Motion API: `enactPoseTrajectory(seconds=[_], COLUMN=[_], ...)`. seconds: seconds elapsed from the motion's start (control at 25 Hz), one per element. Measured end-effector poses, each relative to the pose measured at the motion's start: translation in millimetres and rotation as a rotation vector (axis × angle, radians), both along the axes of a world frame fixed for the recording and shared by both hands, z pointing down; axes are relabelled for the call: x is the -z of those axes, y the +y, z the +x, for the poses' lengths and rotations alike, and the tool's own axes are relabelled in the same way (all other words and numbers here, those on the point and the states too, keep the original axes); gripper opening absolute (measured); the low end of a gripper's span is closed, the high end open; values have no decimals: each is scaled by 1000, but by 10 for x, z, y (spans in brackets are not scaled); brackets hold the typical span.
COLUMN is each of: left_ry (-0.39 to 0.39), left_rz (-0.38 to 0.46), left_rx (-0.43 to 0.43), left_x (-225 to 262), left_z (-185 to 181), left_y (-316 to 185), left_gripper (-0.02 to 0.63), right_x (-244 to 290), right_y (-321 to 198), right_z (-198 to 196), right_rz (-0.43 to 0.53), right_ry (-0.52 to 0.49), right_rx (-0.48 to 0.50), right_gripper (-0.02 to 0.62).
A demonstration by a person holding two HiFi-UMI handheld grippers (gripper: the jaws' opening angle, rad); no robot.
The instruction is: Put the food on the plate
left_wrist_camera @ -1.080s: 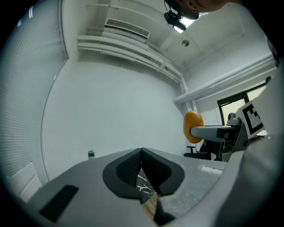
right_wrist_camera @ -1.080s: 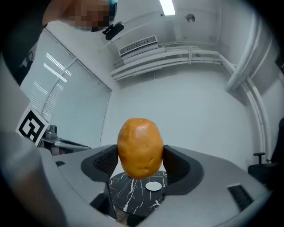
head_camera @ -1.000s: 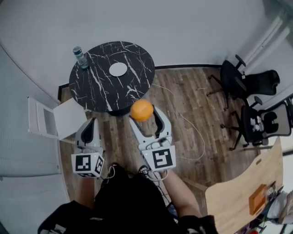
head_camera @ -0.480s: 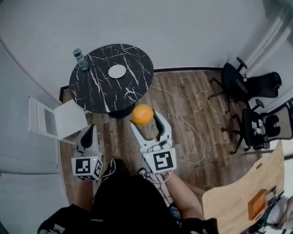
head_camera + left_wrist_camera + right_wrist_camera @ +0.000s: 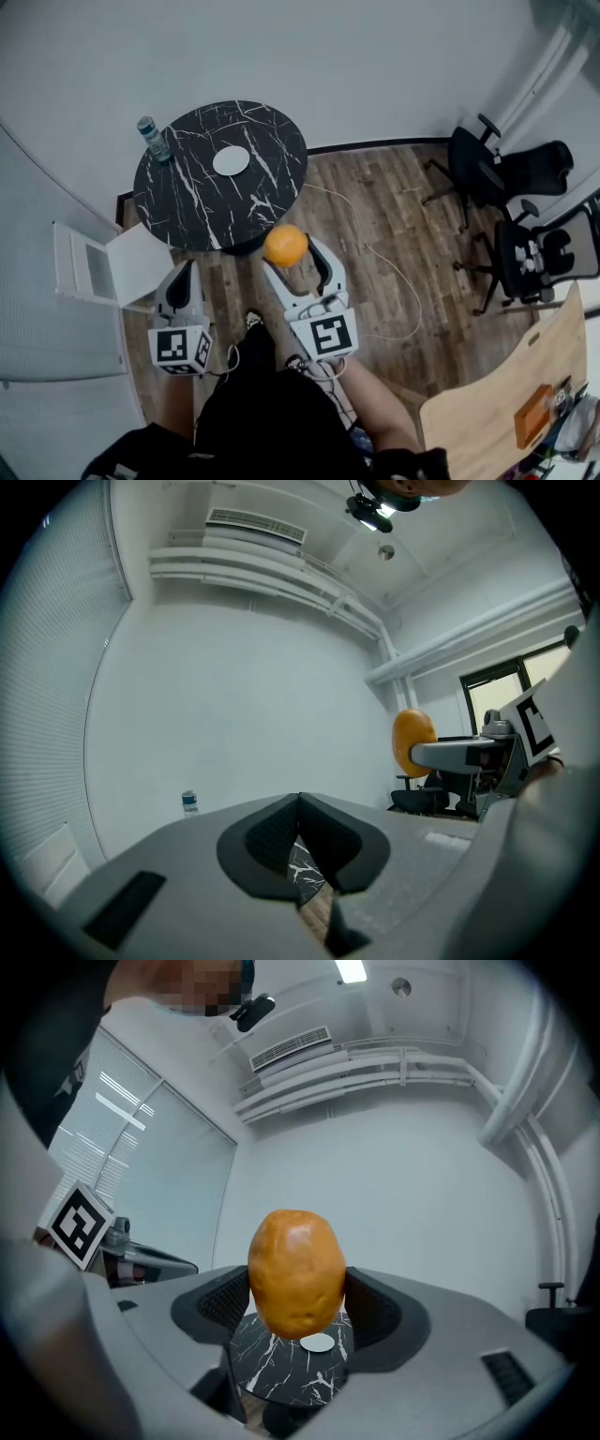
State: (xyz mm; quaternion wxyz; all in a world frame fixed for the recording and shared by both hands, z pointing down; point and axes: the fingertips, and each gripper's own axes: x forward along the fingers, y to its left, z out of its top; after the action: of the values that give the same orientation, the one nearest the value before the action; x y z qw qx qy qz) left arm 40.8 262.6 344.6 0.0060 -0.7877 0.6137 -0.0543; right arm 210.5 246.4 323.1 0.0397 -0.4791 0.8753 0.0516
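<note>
Right tongs [image 5: 298, 1299] stayed clamped on the round orange-skinned food [image 5: 285, 246], held in the air at the near edge of the round black marble worktop [image 5: 187, 202]. We noted only slight drift. The small white plate [image 5: 231, 161] sat bare mid-worktop, so we judged the carry unfinished. Left tongs [image 5: 300, 846] were closed and empty. A clear water bottle [image 5: 150, 139] stood at the worktop's far-left rim. There was wooden floor [image 5: 375, 216], with black office chairs [image 5: 487, 169] well right of the worktop.

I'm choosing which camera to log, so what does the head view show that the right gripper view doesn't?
Only the head view shows the clear water bottle on the round black marble table. Only the right gripper view shows the white overhead air-conditioning unit. Both show the right hand-held gripper shut on the round orange food, the table and its small white plate.
</note>
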Motion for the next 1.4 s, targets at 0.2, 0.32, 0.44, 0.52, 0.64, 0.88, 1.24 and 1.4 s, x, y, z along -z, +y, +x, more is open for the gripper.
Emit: enactPoseTrajectory(seconds=[0.2, 0.32, 0.44, 0.52, 0.64, 0.88, 1.24, 1.4], left_ry=[8, 9, 12, 14, 18, 30, 21, 22], left_rz=[-16, -32, -45, -48, -54, -82, -120, -141], left_rx=[-4, 4, 6, 6, 2, -28, -72, -71], left_x=[-51, -114, -166, -185, -197, -343, -531, -572], left_z=[-96, -225, -338, -435, -593, -879, -1177, -1235], left_y=[-346, -624, -905, -1093, -1381, -1896, -2338, -2451], left_gripper=[0, 0, 0, 0, -1, 0, 0, 0], right_x=[12, -30, -82, -113, -136, -236, -285, -324], right_y=[-337, -614, -906, -1099, -1388, -1907, -2394, -2581], right_z=[-101, -234, -366, -472, -635, -931, -1270, -1409], right_rz=[-1, -11, -29, -36, -49, -78, -109, -114], right_ry=[1, 5, 4, 10, 16, 48, 105, 188], right_rx=[5, 15, 20, 25, 28, 22, 12, 62], right_gripper=[311, 311, 311, 311, 311, 311, 311, 311])
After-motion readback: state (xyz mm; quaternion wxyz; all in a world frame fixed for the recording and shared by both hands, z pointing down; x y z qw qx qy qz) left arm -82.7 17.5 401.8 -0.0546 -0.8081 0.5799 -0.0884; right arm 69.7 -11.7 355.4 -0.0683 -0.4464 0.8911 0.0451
